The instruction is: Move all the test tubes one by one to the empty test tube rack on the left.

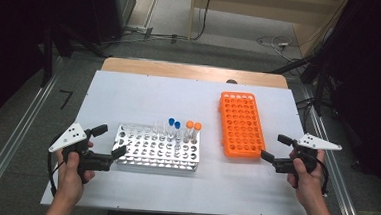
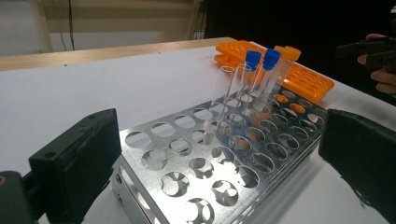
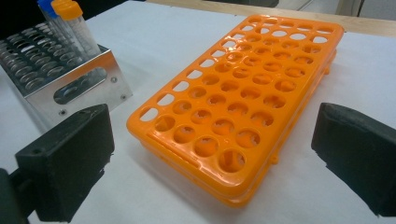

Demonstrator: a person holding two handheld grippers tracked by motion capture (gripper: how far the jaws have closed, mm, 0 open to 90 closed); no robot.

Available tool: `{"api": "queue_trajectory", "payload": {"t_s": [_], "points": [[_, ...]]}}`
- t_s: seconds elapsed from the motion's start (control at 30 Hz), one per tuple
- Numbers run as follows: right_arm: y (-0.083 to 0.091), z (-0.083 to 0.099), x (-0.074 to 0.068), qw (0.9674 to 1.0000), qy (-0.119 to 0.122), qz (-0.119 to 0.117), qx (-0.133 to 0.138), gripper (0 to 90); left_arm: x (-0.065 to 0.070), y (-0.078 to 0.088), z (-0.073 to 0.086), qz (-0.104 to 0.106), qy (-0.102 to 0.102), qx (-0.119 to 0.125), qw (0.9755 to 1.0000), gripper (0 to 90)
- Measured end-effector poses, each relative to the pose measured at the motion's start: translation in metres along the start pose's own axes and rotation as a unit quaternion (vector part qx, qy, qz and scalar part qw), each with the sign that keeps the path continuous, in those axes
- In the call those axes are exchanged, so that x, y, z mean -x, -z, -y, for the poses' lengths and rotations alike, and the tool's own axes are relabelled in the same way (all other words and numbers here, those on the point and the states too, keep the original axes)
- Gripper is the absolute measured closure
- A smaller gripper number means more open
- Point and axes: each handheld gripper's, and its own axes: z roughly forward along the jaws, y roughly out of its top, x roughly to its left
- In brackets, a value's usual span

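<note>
Table (image 1: 144,92): white sheet, two racks side by side.

Steel rack (image 1: 157,147): left of centre, at about 2 o'clock from left gripper (image 1: 109,142). Jaws spread wide, empty, straddling the rack's near-left corner without touching, as seen in left gripper view (image 2: 205,158). Sheet metal, stiff, probably moderate weight; edges smooth and slippery. Best taken by an end wall rather than the perforated top.

Orange rack (image 1: 241,123): right of centre, at about 10 o'clock from right gripper (image 1: 272,147). Jaws spread, empty, near end of rack just ahead between them (image 3: 243,98). Moulded plastic, light, rigid, all wells empty. Likely to slide on the sheet if nudged; grip across a short end.

Tubes: two blue-capped (image 1: 173,127) and two orange-capped (image 1: 193,129), upright in the steel rack's far rows, toward 12 o'clock. Clear, thin-walled, light, slick; glass or plastic not resolvable. Pinch just below cap, lift straight up. Several uncapped clear tubes (image 2: 236,86) beside them, count uncertain.
</note>
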Motion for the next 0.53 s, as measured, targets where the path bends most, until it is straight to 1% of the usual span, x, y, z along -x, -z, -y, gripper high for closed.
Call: {"api": "queue_trajectory", "payload": {"t_s": [0.07,0.2,0.3,0.53], "points": [[0.0005,0.0006,0.0008,1.0,0.002,0.001,-0.001,0.0,-0.0004,-0.0003,0.0001,0.003,-0.001,0.001,1.0,0.0],[0.0013,0.0006,0.0025,1.0,-0.001,0.006,0.001,0.0,-0.0015,-0.0009,0.0011,0.002,0.003,-0.002,1.0,0.0],[0.0017,0.0009,0.0025,1.0,-0.003,0.009,0.002,0.0,-0.0023,-0.0009,0.0005,0.002,0.006,0.001,1.0,0.0],[0.0031,0.0016,0.0024,0.9999,-0.004,0.013,0.002,0.0,-0.0003,-0.0034,-0.0001,0.006,0.003,-0.001,1.0,0.0]]}}
